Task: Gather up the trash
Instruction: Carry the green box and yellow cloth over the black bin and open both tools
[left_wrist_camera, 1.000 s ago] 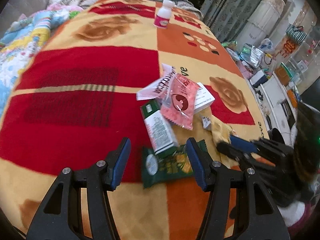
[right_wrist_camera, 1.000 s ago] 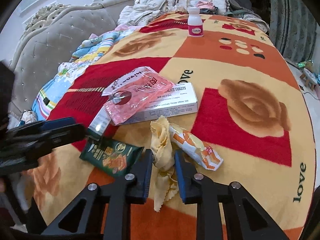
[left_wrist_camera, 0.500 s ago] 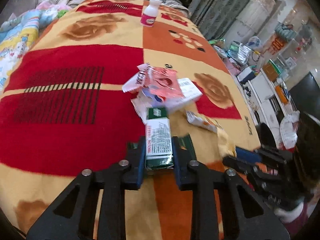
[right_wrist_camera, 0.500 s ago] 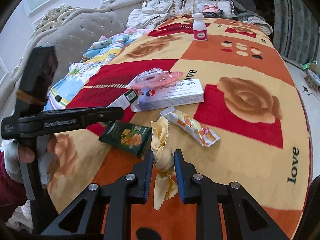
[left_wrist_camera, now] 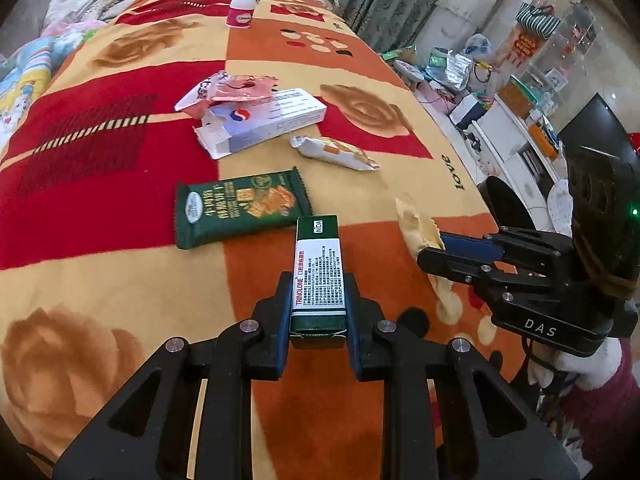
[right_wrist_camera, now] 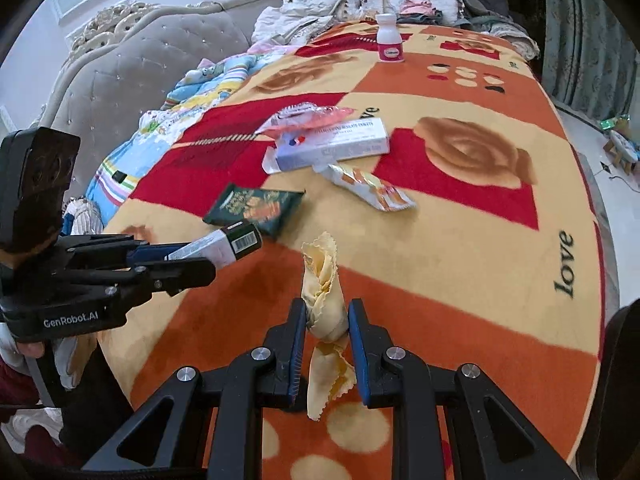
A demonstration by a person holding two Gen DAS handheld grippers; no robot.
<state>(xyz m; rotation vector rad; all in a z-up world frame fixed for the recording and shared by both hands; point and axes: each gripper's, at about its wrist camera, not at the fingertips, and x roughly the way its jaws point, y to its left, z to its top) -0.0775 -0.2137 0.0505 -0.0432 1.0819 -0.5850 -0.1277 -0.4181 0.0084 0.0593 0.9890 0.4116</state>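
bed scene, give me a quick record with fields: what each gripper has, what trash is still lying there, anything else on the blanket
left gripper: shut on green and white box
right gripper: shut on yellow wrapper
still on blanket: dark green snack packet, white carton, pink packet lying on the carton, orange and white snack wrapper
also there: small pink and white bottle, upright at the far end

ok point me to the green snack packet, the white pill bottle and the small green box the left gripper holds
green snack packet (left_wrist_camera: 240, 210), left wrist view, middle of its printed front
white pill bottle (right_wrist_camera: 389, 40), right wrist view, white body above the pink label
small green box (left_wrist_camera: 318, 276), left wrist view, white text panel
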